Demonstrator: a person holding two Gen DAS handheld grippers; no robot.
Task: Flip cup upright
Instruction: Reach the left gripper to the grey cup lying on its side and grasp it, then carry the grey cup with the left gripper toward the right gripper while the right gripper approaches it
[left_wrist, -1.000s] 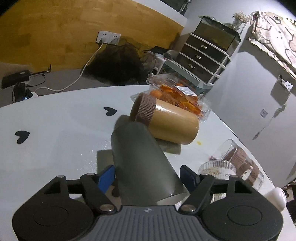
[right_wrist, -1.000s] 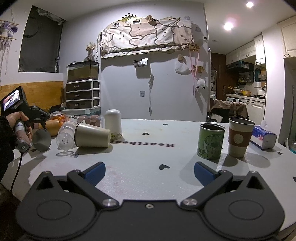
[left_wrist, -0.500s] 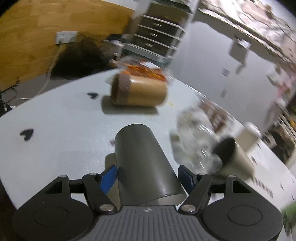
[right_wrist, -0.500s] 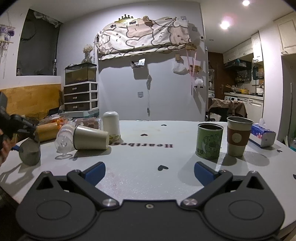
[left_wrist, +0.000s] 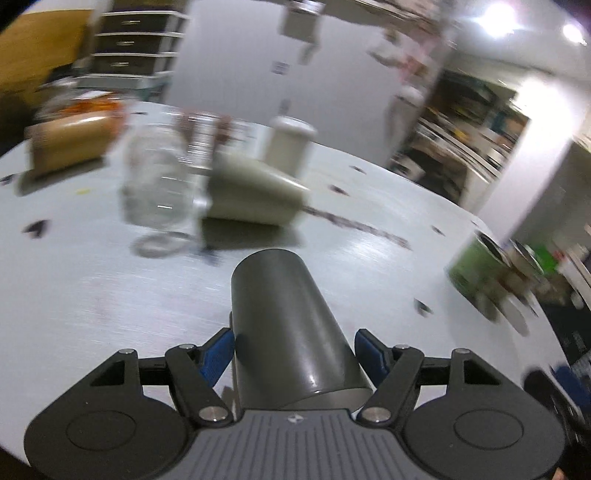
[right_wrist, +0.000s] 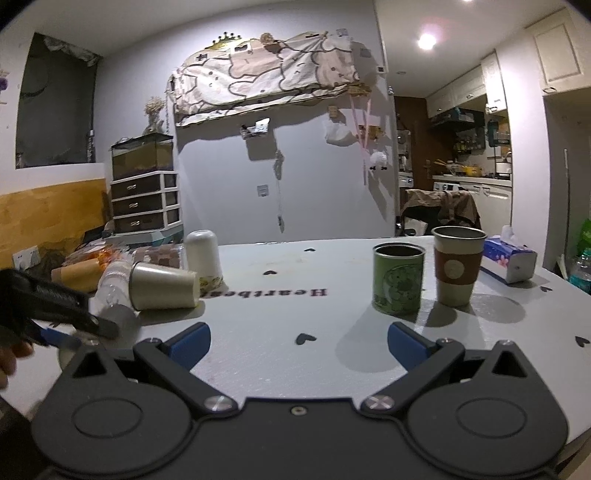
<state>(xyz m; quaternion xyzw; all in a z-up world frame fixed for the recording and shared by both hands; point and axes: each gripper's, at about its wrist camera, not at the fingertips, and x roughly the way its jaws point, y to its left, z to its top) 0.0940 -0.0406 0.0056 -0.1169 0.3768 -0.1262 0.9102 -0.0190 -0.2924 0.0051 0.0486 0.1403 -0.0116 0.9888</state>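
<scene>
White round table (right_wrist: 332, 310) with heart decals, kitchen behind. Left gripper (left_wrist: 293, 350) clamps grey cup (left_wrist: 288, 325), base pointing forward; right gripper (right_wrist: 298, 338) spread, empty.

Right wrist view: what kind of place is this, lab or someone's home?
Most likely a lived-in home, an open dining area beside a kitchen. A white table with heart decals holds cups and a tissue box; kitchen cabinets show at right, and a drawer unit stands against the wall.
</scene>
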